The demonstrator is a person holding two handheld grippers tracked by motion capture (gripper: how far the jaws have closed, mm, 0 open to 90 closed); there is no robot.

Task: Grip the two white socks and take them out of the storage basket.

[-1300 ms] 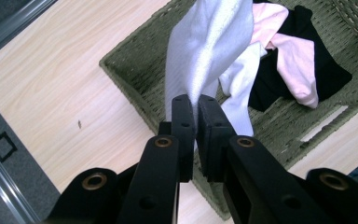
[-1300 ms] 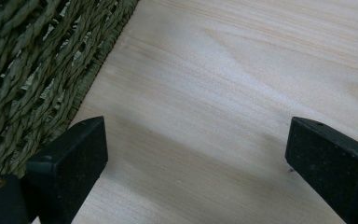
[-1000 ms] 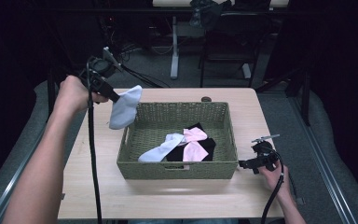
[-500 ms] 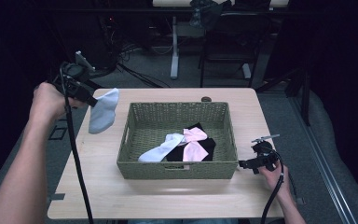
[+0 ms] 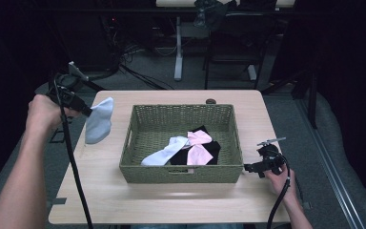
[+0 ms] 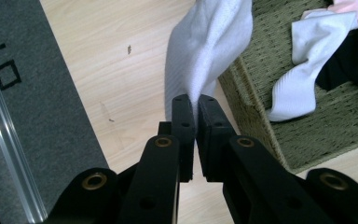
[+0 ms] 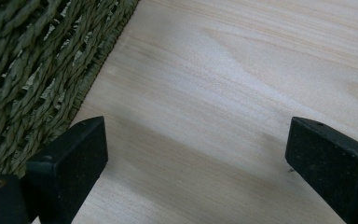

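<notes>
My left gripper [image 5: 85,110] is shut on the top of a pale blue-white sock [image 5: 99,122], which hangs over the table's left part, clear of the basket. In the left gripper view the jaws [image 6: 195,101] pinch that sock [image 6: 214,46] beside the basket's corner [image 6: 261,107]. The green woven basket [image 5: 181,172] stands mid-table and holds a white sock [image 5: 166,151], a pink sock [image 5: 198,146] and a black piece [image 5: 213,149]. My right gripper [image 5: 249,168] rests on the table by the basket's front right corner, open with nothing between its jaws [image 7: 196,154].
The light wooden table [image 5: 171,202] has bare room in front of the basket and to its left. Grey floor [image 6: 23,116] lies past the left table edge. A small dark round object [image 5: 210,100] sits at the table's far edge. The basket wall [image 7: 28,70] is just left of the right gripper.
My left gripper has carried the sock leftward, from above the basket's left rim out over the table's left side. The right gripper has stayed put.
</notes>
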